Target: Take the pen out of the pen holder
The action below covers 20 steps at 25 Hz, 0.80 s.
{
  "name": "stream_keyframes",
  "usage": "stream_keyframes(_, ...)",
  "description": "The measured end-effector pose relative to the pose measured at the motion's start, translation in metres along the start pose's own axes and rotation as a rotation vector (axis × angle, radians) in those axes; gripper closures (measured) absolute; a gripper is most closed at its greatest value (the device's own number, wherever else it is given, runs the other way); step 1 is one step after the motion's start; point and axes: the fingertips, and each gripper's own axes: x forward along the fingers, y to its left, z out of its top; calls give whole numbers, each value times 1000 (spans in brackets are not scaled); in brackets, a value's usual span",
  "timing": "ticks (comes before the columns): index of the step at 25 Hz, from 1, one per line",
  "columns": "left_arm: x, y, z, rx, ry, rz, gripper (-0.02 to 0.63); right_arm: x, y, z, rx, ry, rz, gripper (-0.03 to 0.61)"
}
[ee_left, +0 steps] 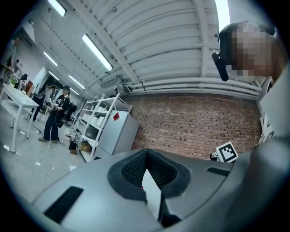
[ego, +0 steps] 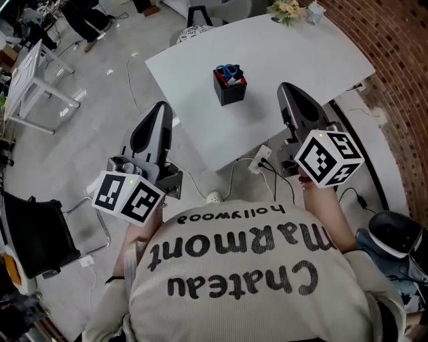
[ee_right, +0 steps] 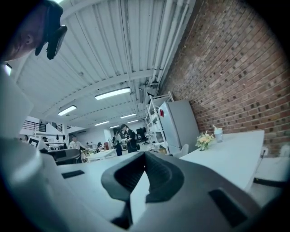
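A black square pen holder stands near the middle of the white table; blue scissor handles and pens stick out of its top. My left gripper is held off the table's near-left edge, pointing up and forward, jaws shut and empty. My right gripper hangs over the table's near-right part, right of the holder and apart from it, also shut and empty. In the left gripper view and the right gripper view the jaws meet at their tips. Neither gripper view shows the holder.
A small bunch of flowers and a cup sit at the table's far edge. A power strip with cables lies on the floor by the near edge. A brick wall runs along the right. White shelving stands at left.
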Motion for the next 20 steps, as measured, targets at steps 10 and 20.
stream_keyframes(10, 16, 46, -4, -23, 29, -32, 612, 34, -8, -18, 55, 19, -71, 575)
stream_keyframes(20, 33, 69, -31, -74, 79, -22, 612, 57, -32, -66, 30, 74, -64, 522)
